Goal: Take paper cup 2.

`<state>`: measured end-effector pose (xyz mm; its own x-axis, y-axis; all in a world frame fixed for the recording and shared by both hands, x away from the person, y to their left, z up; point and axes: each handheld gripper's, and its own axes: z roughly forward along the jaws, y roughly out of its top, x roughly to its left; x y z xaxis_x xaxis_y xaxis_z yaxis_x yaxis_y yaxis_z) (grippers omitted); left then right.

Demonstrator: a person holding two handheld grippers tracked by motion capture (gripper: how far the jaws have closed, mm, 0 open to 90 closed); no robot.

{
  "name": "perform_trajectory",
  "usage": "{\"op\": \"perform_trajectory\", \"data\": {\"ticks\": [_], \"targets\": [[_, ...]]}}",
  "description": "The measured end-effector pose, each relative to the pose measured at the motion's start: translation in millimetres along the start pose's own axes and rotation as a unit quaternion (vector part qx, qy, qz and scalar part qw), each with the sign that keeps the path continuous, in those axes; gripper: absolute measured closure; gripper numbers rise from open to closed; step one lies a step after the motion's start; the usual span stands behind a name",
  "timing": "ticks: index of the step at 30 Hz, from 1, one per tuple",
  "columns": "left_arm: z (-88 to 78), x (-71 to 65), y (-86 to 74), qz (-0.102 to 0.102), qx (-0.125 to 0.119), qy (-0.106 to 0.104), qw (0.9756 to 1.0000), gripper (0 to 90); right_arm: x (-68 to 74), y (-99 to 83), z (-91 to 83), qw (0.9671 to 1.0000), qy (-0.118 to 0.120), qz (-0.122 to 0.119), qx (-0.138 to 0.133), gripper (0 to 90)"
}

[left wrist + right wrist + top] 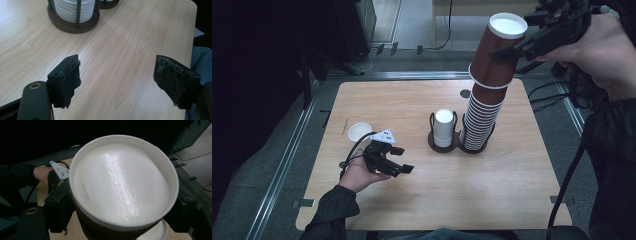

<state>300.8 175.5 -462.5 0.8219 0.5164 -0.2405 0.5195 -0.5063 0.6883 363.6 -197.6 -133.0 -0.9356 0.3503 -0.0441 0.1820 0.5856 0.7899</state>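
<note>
The right hand (607,50) is raised high at the far right, its right gripper (512,51) clamped across a brown paper cup (499,47) with a smooth white lining and a rolled rim. The cup sits at the top of the tall nested stack of cups (479,117), which stands in a round dark holder (472,147) on the pale wood-grain table (422,200). The left hand (359,175) rests low at the near left; the left gripper (399,160) has its padded black jaws spread apart, nothing between them. A loose cup (359,131) lies just beyond it.
</note>
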Motion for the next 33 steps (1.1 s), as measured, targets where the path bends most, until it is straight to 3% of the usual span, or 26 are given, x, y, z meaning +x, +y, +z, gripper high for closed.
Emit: {"op": "perform_trajectory", "data": {"ticks": [3,10,18,33], "targets": [[-0.7,0.3,0.4,0.001,0.000,-0.001,1.0000,20.9,12.8,-1.5,6.1,0.9999,-0.001,-0.016,0.002,21.3],[-0.6,0.4,0.9,0.002,-0.001,0.001,1.0000,20.9,37.0,-7.2,16.2,0.9992,0.028,-0.026,0.003,21.3],[-0.4,1.2,0.4,0.006,0.002,-0.004,1.0000,22.5,47.8,-26.0,35.0,0.9983,0.056,-0.017,0.007,21.3],[1.7,-0.5,0.6,0.014,-0.005,-0.005,0.9999,22.7,73.2,-72.0,73.8,0.9949,0.097,-0.029,0.004,21.2]]}}
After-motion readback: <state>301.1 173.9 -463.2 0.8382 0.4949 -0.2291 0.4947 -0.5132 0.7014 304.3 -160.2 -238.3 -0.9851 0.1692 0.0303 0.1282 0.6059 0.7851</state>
